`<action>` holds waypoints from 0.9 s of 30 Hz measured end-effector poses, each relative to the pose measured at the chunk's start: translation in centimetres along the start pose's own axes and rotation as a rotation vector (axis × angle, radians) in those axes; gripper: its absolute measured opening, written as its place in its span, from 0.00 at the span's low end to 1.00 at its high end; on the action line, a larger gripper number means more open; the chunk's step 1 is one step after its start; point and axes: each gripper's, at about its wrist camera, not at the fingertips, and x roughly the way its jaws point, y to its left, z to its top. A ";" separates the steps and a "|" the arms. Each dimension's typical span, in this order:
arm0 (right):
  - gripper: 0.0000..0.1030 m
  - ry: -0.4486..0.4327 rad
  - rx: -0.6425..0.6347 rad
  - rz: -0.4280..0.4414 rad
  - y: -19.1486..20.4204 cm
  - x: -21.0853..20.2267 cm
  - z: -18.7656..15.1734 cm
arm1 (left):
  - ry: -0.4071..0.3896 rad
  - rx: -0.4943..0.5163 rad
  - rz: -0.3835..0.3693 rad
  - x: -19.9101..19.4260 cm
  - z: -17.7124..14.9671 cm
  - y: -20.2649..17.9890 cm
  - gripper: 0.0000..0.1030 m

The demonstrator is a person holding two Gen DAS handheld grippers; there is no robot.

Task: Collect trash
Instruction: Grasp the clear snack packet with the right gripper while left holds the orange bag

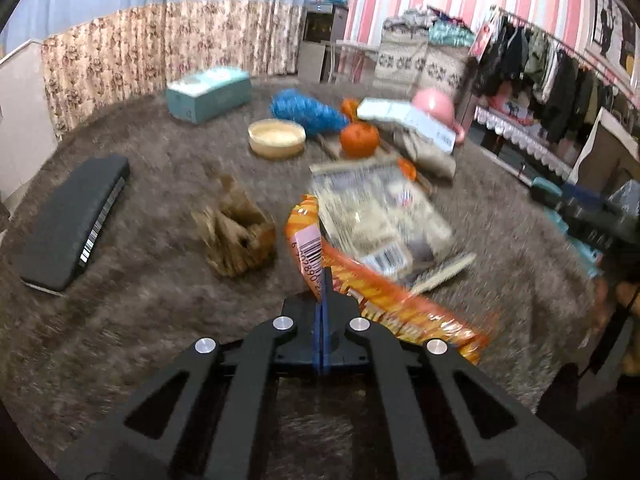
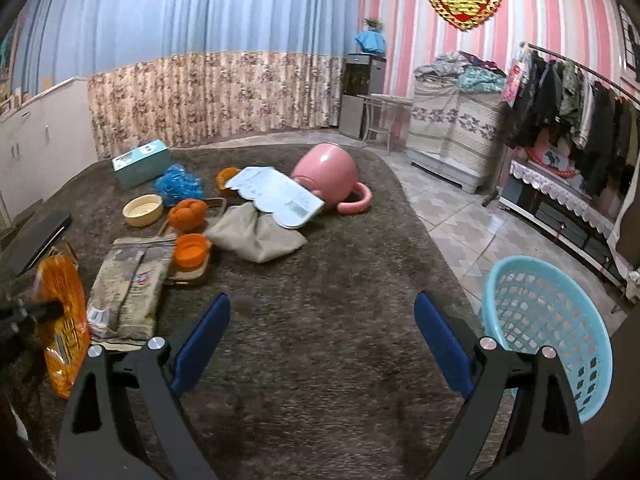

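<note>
My left hand-held gripper [image 1: 323,280] is clamped on the orange snack wrapper [image 1: 384,300] above the brown shag carpet [image 2: 320,360]; my right hand-held gripper [image 2: 322,320] stands wide, empty. Blue basket [image 2: 560,328] on tiled floor [image 2: 460,220].

Left claw [image 1: 323,280], right claw [image 2: 322,316]: black linkages, silver rivets, blue pads.

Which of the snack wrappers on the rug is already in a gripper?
The orange wrapper: the left gripper is shut on its barcode edge. The pale wrapper beside it lies flat, untouched.
</note>
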 end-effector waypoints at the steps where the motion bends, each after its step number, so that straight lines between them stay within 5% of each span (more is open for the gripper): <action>1: 0.89 0.001 -0.002 0.013 0.4 0.0 0.0 | -0.022 -0.004 0.002 -0.8 0.5 0.4 0.00; 10: 0.89 0.034 -0.056 0.116 4.7 0.4 0.3 | -0.167 -0.053 0.086 -5.6 3.9 4.5 0.00; 18: 0.87 0.166 -0.154 0.240 10.0 3.1 0.2 | -0.192 -0.036 0.164 -5.9 4.7 6.7 0.00; 26: 0.56 0.267 -0.212 0.307 12.2 5.0 -1.3 | -0.188 -0.058 0.168 -5.0 4.3 7.9 0.00; 27: 0.44 0.266 -0.212 0.321 12.2 5.0 -1.2 | -0.188 -0.056 0.166 -5.0 4.3 7.9 0.00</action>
